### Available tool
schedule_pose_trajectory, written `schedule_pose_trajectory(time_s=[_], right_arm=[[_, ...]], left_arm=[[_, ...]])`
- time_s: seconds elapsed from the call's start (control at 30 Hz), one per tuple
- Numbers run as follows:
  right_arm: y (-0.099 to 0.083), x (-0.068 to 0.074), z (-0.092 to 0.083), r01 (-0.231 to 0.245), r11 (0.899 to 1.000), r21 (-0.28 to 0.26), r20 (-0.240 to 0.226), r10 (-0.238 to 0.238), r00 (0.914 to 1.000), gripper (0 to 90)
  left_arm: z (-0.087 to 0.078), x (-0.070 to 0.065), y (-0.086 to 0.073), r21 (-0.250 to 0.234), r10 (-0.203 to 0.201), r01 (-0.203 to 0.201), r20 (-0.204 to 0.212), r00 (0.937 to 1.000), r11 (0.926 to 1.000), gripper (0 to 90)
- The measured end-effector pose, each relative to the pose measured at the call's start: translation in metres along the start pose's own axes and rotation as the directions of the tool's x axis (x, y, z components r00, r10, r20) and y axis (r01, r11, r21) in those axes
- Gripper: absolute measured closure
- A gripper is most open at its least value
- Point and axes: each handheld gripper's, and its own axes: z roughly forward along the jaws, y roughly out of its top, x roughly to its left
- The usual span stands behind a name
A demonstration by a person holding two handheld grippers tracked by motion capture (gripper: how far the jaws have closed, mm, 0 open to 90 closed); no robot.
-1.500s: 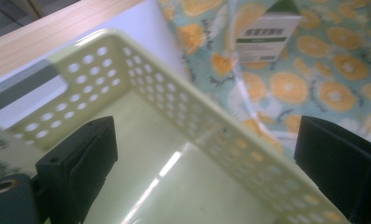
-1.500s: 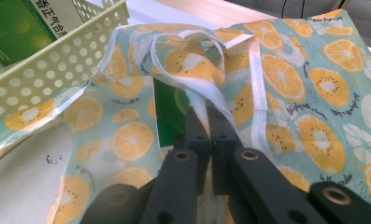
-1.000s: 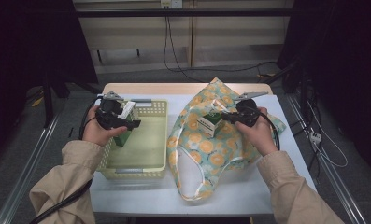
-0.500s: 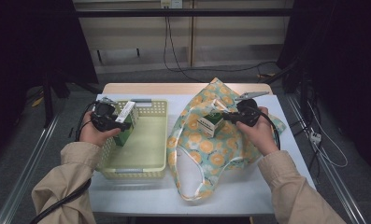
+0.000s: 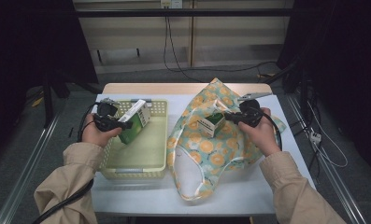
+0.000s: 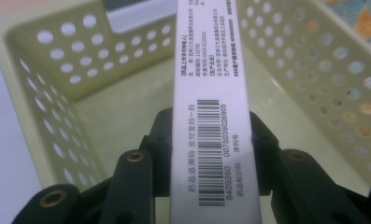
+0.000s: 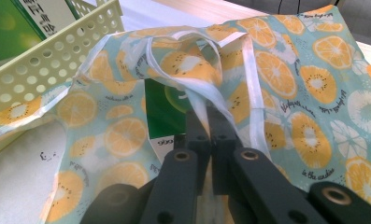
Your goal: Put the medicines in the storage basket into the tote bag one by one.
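Observation:
In the left gripper view, a green and white box point(image 6: 211, 93) with a barcode on its white side stands between the jaws of my left gripper point(image 6: 211, 126). The jaws have just been closing and press both sides of the box. In the high view that box point(image 5: 135, 122) is tilted over the pale green basket point(image 5: 157, 158), at the tip of my left gripper point(image 5: 126, 123). My right gripper point(image 7: 210, 119) is shut on a white strap point(image 7: 206, 93) of the orange-print bag point(image 7: 314, 93). A second green box point(image 5: 211, 123) shows at the bag's mouth, just beyond the right gripper point(image 5: 226, 117).
The perforated basket wall point(image 6: 61, 79) rises around the left gripper. The bag point(image 5: 220, 149) lies spread over the right half of the white table point(image 5: 141, 191), its loop handle toward the near edge. Cables run on the floor behind the table.
The left hand has shifted slightly to the left over the basket, and its jaws have closed onto the box. The right hand and the bag have stayed still.

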Motion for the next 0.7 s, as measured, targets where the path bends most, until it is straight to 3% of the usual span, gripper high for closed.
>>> schedule_pose_trajectory(time_s=[0.13,0.23,0.37,0.5,0.7], right_arm=[[0.000,0.000,0.000,-0.001,1.000,-0.002,0.000,0.001,1.0000,89.9],[0.000,0.000,-0.001,-0.002,1.000,-0.004,0.000,0.002,1.0000,89.9],[0.000,0.001,0.000,0.001,1.000,-0.001,-0.003,-0.001,1.0000,89.9],[0.000,0.000,0.000,-0.002,1.000,-0.001,-0.001,0.002,1.0000,89.9],[0.001,-0.001,-0.002,-0.002,1.000,-0.004,0.001,0.002,1.0000,89.9]], left_arm=[[-0.010,-0.016,0.013,-0.025,0.036,-0.035,0.059,0.9976,0.9991,62.5],[-0.017,-0.032,0.023,-0.048,0.083,-0.078,0.095,0.9920,0.9958,62.5],[-0.024,-0.053,0.036,-0.064,0.160,-0.153,0.133,0.9781,0.9862,62.5],[-0.026,-0.072,0.045,-0.071,0.202,-0.192,0.169,0.9648,0.9788,62.5],[-0.026,-0.091,0.050,-0.085,0.225,-0.211,0.228,0.9474,0.9738,62.5]])
